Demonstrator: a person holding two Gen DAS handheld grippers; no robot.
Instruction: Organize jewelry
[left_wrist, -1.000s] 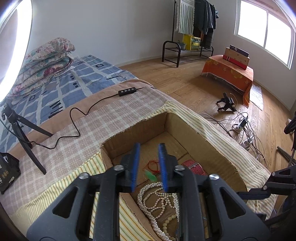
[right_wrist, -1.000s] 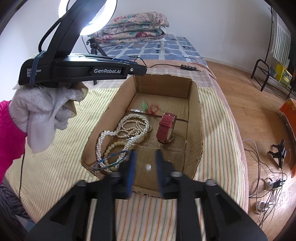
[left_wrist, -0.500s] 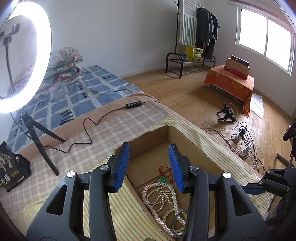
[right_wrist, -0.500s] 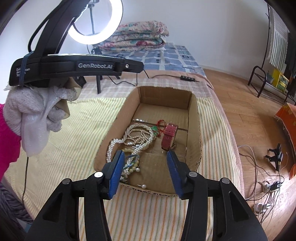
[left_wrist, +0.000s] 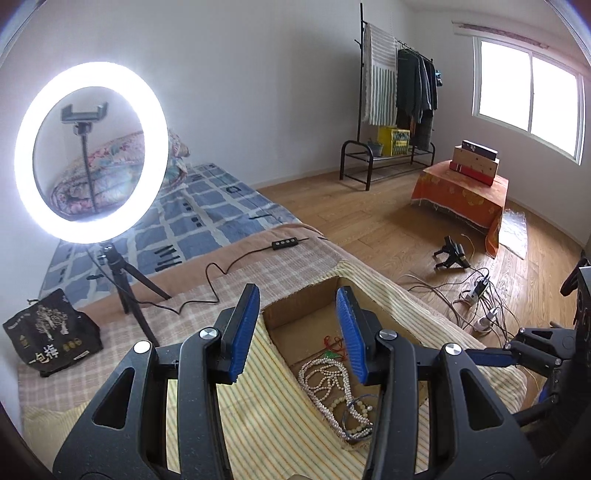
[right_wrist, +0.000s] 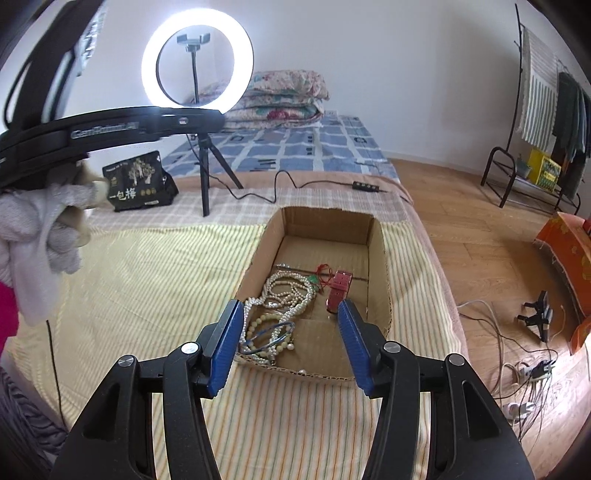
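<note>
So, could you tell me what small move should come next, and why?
Probably lower the right tongs into the brown cardboard box toward the red leather strap. Both tongs are open and empty above the box, and the strap stands apart from the tangled white pearl necklaces, so it looks easiest to grasp.

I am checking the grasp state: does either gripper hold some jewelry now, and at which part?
Nothing is held. The left gripper and the right gripper are both open and empty, above the cardboard box where the pearl necklaces lie.

White walls; wood floor (left_wrist: 373, 221); lit ring light (left_wrist: 90, 151) on bed (right_wrist: 147, 266); window (left_wrist: 532, 99); clothes rack (left_wrist: 391, 110).
</note>
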